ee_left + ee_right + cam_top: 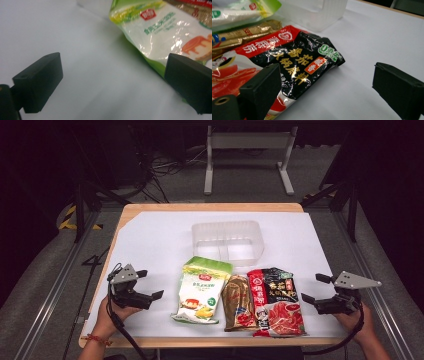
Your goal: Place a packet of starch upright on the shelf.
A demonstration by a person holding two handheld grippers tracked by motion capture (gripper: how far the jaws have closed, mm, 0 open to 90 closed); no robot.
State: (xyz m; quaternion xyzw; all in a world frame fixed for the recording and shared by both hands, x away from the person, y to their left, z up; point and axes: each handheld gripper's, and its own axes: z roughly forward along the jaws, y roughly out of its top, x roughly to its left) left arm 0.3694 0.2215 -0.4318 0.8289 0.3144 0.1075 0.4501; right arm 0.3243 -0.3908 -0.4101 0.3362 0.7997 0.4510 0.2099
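High view: three packets lie side by side at the table's [150, 215] near edge, the left gripper [145, 285] and right gripper [315, 289] flanking them, both spread wide and holding nothing. Left gripper view has the green-and-white packet [160, 37] just beyond its far jaw, while right gripper view has the red-and-black packet [294, 65] beside its near jaw, not between them.

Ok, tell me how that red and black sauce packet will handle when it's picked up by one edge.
The red and black sauce packet will probably flop and sag: it lies flat and its film is crinkled. The glossy surface may be slippery between the pads. It bulges little, so it is likely light, though its filling could shift toward the low end.
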